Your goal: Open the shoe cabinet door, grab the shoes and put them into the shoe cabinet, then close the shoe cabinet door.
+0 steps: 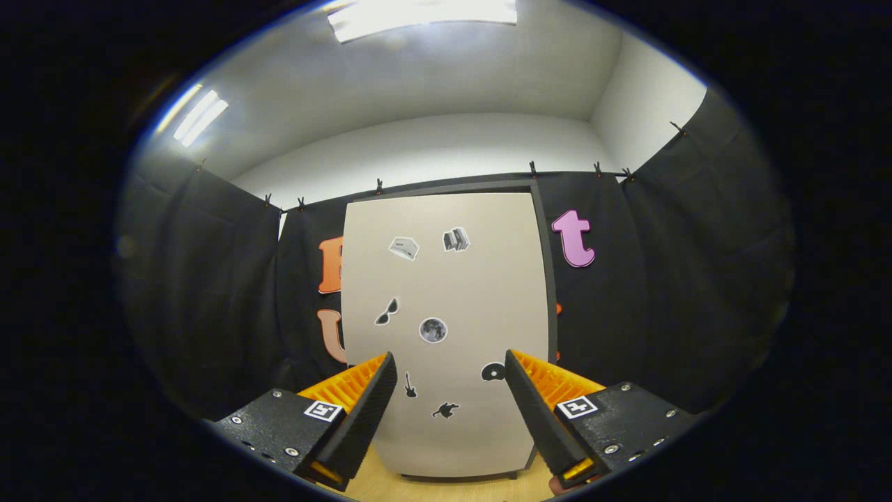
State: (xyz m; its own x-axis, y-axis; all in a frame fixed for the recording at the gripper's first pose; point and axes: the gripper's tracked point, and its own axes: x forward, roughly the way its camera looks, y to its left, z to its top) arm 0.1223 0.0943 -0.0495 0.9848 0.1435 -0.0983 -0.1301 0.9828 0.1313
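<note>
Fingers [451, 390] stood apart and empty before us, shoe cabinet door [446, 279] shut beyond them: either opening pending or task closed.

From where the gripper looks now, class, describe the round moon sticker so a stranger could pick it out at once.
Find the pale shoe cabinet door standing against the black cloth wall, beyond the open gripper. Near the door's middle, above the gap between the fingers, sits the moon sticker. It is the only full grey disc; its neighbours are dark silhouettes such as sunglasses.

door [446, 293] — beige (small black-and-white stickers) | cloth [209, 279] — black | floor [446, 489] light wood
</note>
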